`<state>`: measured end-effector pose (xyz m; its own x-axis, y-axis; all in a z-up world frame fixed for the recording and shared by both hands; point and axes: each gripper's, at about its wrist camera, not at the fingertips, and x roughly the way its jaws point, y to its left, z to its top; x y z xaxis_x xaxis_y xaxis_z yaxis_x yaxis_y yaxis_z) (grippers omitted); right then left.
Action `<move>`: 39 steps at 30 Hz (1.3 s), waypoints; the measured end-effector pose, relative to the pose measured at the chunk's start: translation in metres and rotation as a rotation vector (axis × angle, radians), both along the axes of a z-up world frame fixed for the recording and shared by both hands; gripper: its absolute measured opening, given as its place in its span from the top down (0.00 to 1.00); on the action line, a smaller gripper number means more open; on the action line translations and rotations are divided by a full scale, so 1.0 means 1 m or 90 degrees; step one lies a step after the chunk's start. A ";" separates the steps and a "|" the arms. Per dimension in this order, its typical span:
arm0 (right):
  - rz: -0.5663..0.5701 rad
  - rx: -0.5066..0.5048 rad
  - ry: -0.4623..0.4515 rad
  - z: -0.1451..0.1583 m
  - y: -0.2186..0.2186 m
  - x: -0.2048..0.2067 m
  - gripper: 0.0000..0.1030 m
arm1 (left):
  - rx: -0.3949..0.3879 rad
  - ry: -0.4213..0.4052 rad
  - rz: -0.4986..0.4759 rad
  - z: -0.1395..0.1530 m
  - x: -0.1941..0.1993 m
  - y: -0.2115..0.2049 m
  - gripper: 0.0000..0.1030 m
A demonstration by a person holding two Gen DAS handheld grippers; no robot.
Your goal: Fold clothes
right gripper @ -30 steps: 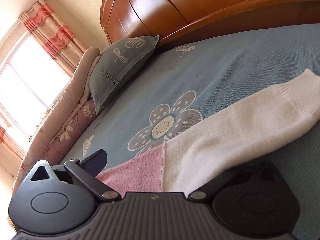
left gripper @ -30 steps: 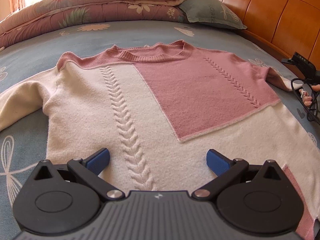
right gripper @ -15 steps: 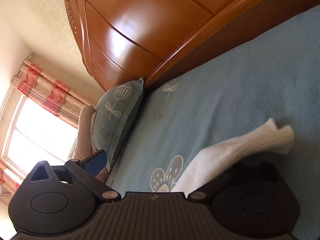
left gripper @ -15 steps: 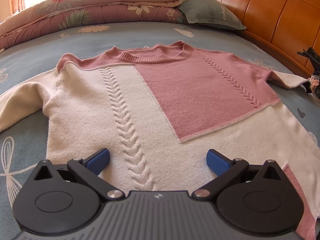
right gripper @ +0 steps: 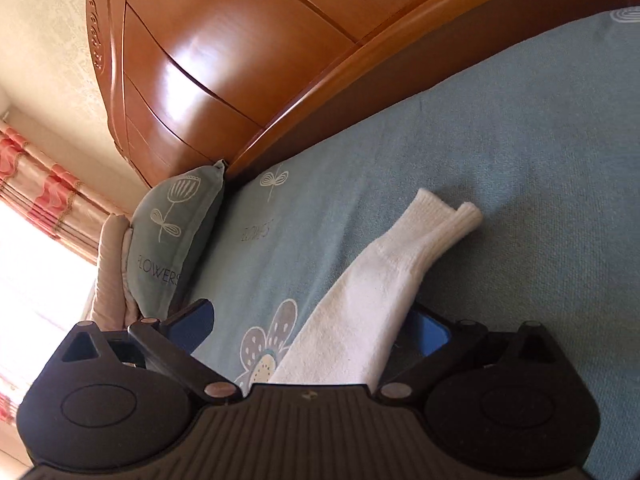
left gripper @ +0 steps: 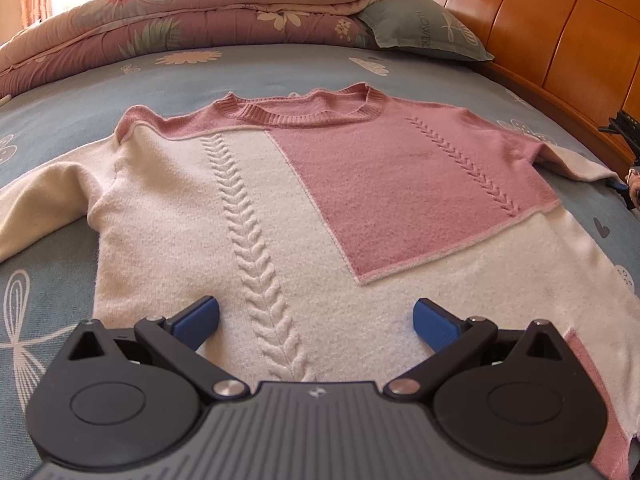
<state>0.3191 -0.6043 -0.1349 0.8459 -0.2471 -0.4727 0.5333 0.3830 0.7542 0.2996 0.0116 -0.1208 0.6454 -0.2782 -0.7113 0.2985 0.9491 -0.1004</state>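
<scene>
L view: whole sweater [left gripper: 280, 208]; R view: sleeve cuff [right gripper: 444, 216] only.

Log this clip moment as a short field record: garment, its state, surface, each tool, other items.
garment: pink and cream sweater
state: spread flat, front up, unfolded
surface: blue flowered bedspread
left tool: open, over the hem, holding nothing
right tool: open, cream sleeve lying between its fingers, not clamped
other: pillow, folded quilt, wooden headboard
</scene>
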 end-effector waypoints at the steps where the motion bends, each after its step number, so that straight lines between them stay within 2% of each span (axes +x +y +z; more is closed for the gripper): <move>1: 0.020 -0.008 0.014 0.003 0.010 0.001 0.00 | 0.001 0.001 0.000 0.000 0.000 0.000 0.01; 6: 0.144 -0.050 0.077 0.017 0.067 0.007 0.00 | 0.009 0.006 -0.001 0.002 -0.003 -0.002 0.01; 8: 0.219 -0.064 0.094 0.021 0.094 0.017 0.00 | 0.009 0.007 -0.003 0.002 -0.005 -0.001 0.01; 9: 0.263 -0.069 0.099 0.021 0.109 0.022 0.00 | 0.008 0.007 -0.004 0.002 -0.005 -0.001 0.01; 14: 0.389 -0.114 0.113 0.006 0.157 0.054 0.00 | 0.010 0.003 -0.007 0.001 -0.006 -0.001 0.01; 17: 0.410 -0.159 0.101 0.004 0.159 0.070 0.00 | 0.009 0.003 -0.007 0.000 -0.006 0.000 0.01; 19: 0.386 -0.137 0.061 0.000 0.140 0.067 0.00 | 0.007 0.002 -0.007 0.000 -0.006 0.000 0.01; 22: 0.308 -0.103 0.021 -0.003 0.101 0.056 0.00 | 0.004 0.002 -0.006 0.000 -0.005 0.001 0.01; 25: 0.170 -0.134 0.044 0.004 0.067 0.037 0.00 | 0.003 0.001 -0.006 0.000 -0.004 0.001 0.01; 26: 0.131 -0.127 0.059 0.005 0.056 0.029 0.00 | 0.003 0.001 -0.006 0.000 -0.004 0.001 0.01; 29: 0.075 -0.113 0.138 0.017 0.050 0.016 0.00 | 0.005 0.002 -0.005 0.000 -0.004 0.000 0.01; 31: 0.090 -0.185 0.184 0.036 0.074 0.014 0.00 | 0.007 0.003 -0.004 0.001 -0.004 -0.001 0.01; 34: 0.189 -0.325 0.205 0.056 0.122 0.025 0.00 | 0.010 0.002 -0.003 0.001 -0.004 -0.002 0.01; 37: 0.302 -0.453 0.229 0.051 0.173 0.054 0.00 | 0.013 0.000 -0.004 0.000 -0.004 -0.002 0.01; 39: 0.344 -0.493 0.256 0.035 0.195 0.073 0.00 | 0.013 -0.001 -0.005 0.000 -0.004 -0.002 0.01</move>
<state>0.3919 -0.4096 -0.0998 0.7492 -0.2380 -0.6181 0.3039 0.9527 0.0015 0.2953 0.0094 -0.1209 0.6441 -0.2685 -0.7163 0.3063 0.9486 -0.0801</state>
